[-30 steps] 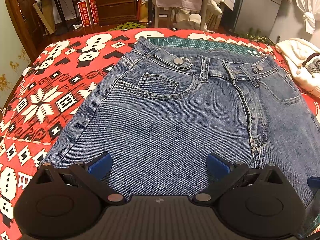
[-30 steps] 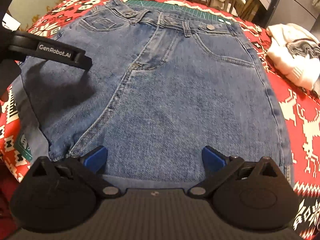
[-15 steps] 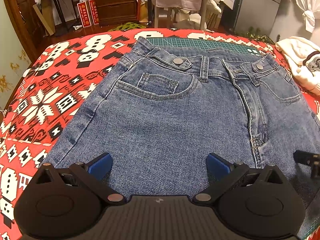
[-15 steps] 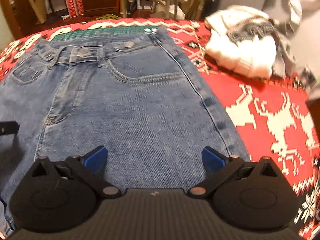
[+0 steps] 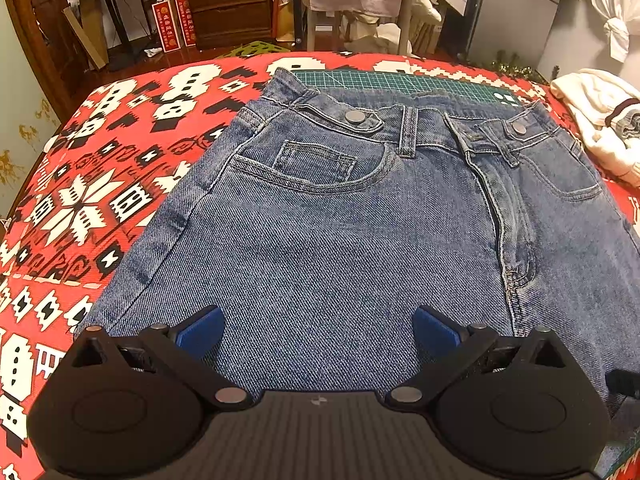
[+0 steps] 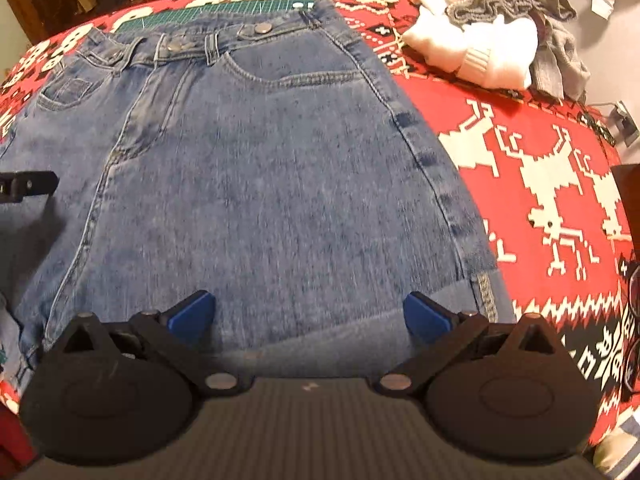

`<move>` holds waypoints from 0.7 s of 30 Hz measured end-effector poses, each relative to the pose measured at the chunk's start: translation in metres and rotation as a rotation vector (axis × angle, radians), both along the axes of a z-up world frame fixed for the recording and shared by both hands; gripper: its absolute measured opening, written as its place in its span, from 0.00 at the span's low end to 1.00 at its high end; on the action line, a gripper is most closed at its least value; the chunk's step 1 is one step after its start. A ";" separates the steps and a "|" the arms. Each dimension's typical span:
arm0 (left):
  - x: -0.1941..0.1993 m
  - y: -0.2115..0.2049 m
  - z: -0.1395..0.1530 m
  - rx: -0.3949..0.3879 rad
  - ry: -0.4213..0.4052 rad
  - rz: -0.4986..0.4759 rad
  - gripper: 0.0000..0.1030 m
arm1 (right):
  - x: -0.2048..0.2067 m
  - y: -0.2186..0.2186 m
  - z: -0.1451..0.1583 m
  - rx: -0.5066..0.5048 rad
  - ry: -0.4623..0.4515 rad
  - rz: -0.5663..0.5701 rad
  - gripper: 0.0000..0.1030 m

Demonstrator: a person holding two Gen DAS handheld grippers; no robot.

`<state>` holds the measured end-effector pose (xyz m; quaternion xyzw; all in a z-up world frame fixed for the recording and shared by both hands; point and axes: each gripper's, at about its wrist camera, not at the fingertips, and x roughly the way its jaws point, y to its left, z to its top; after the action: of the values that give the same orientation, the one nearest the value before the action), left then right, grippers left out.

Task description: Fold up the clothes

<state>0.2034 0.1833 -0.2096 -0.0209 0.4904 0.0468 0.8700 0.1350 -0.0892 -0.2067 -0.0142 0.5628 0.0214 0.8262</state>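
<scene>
- The left gripper (image 5: 316,330), black with blue fingertip pads, hovers with its jaws spread wide and nothing between them, low over the denim at 6 o'clock in its own view.
- The right gripper (image 6: 306,314), of the same black-and-blue build, is likewise spread wide and empty — its pads sit just above a turned-up edge of cloth near 5 o'clock.
- A black piece of the left gripper shows at 9 o'clock in the right wrist view; a dark piece at 4 o'clock in the left wrist view may be the right gripper, but it is too small to tell.
- The blue denim jeans (image 5: 360,240) lie flat and face up on the red-and-white patterned knit-style cover (image 5: 100,184). The waistband points to 12 o'clock, away from both grippers, and the long axis runs from 12 to 6 o'clock — the legs pass under the grippers, out of sight.
- Two metal buttons sit on the waistband, with the fly seam running down toward 5 o'clock in the left wrist view.
- A green gridded cutting mat (image 5: 400,80) peeks out beyond the waistband at 12 o'clock.
- A heap of cream and grey knitted clothes (image 6: 480,48) lies on the cover at 2 o'clock, apart from the jeans.
</scene>
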 end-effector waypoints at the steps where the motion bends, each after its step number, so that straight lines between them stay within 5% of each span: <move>1: 0.000 0.000 0.000 -0.001 0.000 0.001 0.99 | 0.000 0.000 0.001 -0.001 0.006 0.000 1.00; 8: 0.001 -0.001 0.001 0.002 -0.002 0.003 0.99 | 0.012 0.012 0.022 0.004 -0.162 0.035 1.00; 13: 0.000 -0.003 0.000 0.019 -0.005 -0.005 0.99 | 0.031 0.027 0.005 -0.052 -0.163 0.081 1.00; 21: 0.000 -0.006 -0.004 0.044 0.000 -0.019 1.00 | 0.030 0.027 -0.012 0.023 -0.193 0.043 1.00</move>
<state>0.2032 0.1772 -0.2135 0.0027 0.4892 0.0493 0.8708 0.1646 -0.0617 -0.2188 -0.0188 0.4797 0.0442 0.8761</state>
